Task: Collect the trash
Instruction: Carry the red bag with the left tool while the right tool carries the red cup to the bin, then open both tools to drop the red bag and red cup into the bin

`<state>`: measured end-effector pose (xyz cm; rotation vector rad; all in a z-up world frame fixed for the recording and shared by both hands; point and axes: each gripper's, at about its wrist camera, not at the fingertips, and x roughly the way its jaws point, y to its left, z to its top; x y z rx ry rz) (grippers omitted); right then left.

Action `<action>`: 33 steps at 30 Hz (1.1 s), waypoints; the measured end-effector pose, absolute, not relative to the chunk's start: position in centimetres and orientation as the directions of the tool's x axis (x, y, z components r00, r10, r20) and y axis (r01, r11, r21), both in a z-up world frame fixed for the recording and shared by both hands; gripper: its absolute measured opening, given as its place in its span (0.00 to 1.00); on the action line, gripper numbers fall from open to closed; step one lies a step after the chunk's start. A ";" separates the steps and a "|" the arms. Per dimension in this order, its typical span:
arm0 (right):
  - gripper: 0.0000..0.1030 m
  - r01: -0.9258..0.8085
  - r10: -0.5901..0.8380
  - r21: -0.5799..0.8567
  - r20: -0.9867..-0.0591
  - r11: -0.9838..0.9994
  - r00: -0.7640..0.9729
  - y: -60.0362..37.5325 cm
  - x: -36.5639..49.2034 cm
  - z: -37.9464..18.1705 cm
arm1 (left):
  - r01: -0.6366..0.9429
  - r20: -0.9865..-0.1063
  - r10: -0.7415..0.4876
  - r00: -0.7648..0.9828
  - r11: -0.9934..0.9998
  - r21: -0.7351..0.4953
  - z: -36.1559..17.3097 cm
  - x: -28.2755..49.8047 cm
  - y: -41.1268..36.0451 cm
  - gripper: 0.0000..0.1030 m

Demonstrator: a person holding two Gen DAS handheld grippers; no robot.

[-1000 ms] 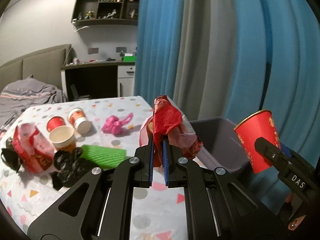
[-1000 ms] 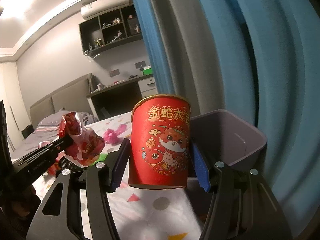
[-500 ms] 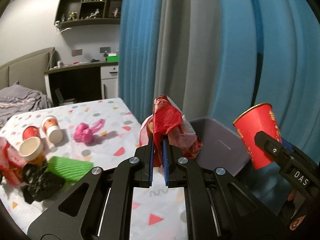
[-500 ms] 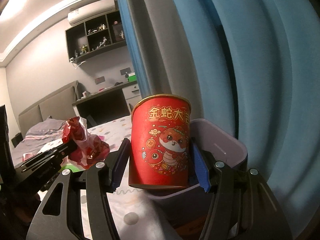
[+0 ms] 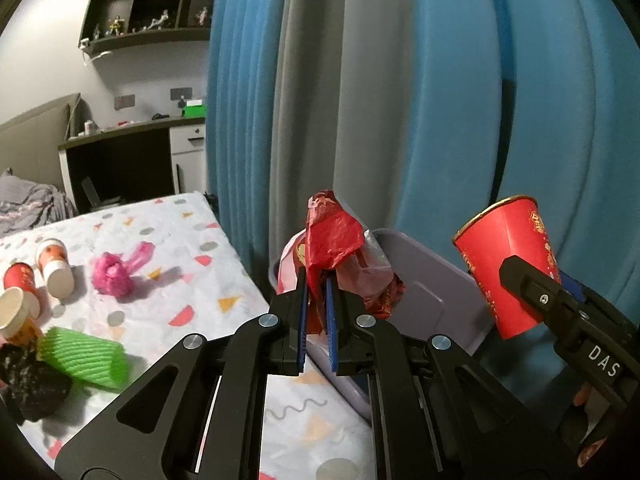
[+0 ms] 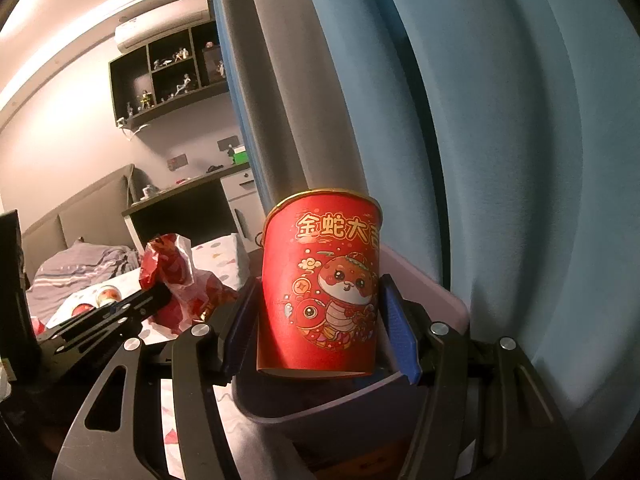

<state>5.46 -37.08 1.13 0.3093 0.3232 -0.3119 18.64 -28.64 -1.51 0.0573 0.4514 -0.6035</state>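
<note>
We hold a red cup [image 6: 320,292] in the right hand-held gripper [image 6: 320,336] and a crumpled red wrapper [image 5: 332,240] in the left hand-held gripper [image 5: 315,304], both above the grey bin [image 5: 424,296]. Neither is dropped yet; cups [image 5: 54,264], pink bag [image 5: 116,272] and green sleeve [image 5: 84,354] remain on the surface [image 5: 180,280].

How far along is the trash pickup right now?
Nothing shows inside the grey bin yet. In hand: the left hand-held gripper pinches a red plastic bag at the bin's edge, and the right hand-held gripper holds a red paper cup over it. Left on the table: pink bag, green foam sleeve, black bag, several cups.
</note>
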 end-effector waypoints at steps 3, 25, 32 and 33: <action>0.57 0.349 -0.248 0.250 -0.360 0.903 0.899 -37.5 5.7 0.9 | 0.569 -0.437 -0.542 0.718 0.818 -0.082 -2.1 19.1 -29.3 0.07; 0.57 0.352 -0.254 0.240 -0.361 0.905 0.897 -37.9 6.6 0.7 | 0.612 -0.471 -0.581 0.664 0.784 -0.106 -4.2 21.7 -31.5 0.07; 0.57 0.355 -0.257 0.235 -0.363 0.905 0.896 -37.9 6.8 0.7 | 0.627 -0.479 -0.597 0.644 0.770 -0.118 -4.6 22.0 -31.9 0.08; 0.57 0.355 -0.256 0.235 -0.364 0.905 0.896 -38.0 6.8 0.7 | 0.635 -0.479 -0.606 0.636 0.763 -0.122 -4.7 22.0 -32.0 0.10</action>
